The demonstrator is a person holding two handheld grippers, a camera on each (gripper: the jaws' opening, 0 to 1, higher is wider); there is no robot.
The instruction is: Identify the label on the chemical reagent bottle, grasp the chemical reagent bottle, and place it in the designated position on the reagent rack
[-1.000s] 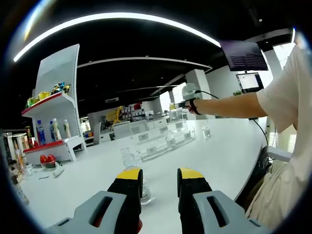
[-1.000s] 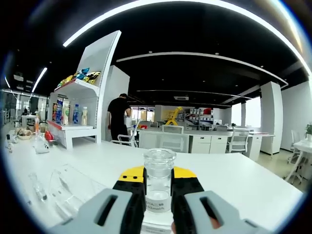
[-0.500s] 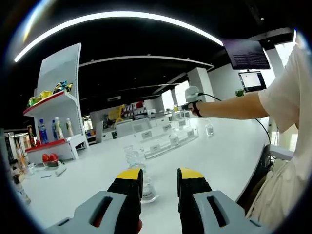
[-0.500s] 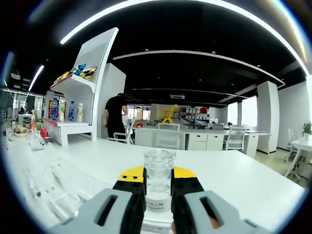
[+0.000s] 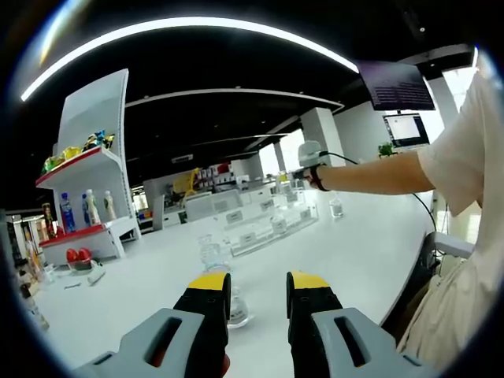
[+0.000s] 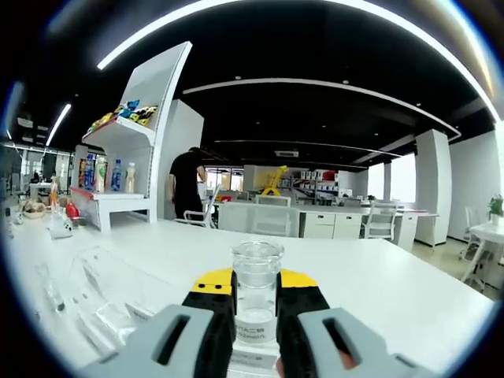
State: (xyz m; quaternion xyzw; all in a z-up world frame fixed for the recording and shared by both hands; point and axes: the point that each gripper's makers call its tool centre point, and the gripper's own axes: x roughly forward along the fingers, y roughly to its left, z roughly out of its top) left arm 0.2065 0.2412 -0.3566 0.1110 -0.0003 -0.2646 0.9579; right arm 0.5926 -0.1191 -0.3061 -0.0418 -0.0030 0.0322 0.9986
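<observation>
Carrying the reagent bottle [image 6: 257, 295] toward the reagent rack [image 6: 102, 303] looks like the step in hand: the right gripper [image 6: 256, 311] is clamping its jaws on the bottle's sides, holding it upright above the white table [image 6: 394, 299], clear neck rising between the yellow tips. The rack is lying low toward the table's left edge in the right gripper view. Next, I judge, comes matching the label to a slot. The left gripper [image 5: 258, 303] is hanging partly open and empty, another glass bottle [image 5: 214, 256] standing just beyond its tips.
</observation>
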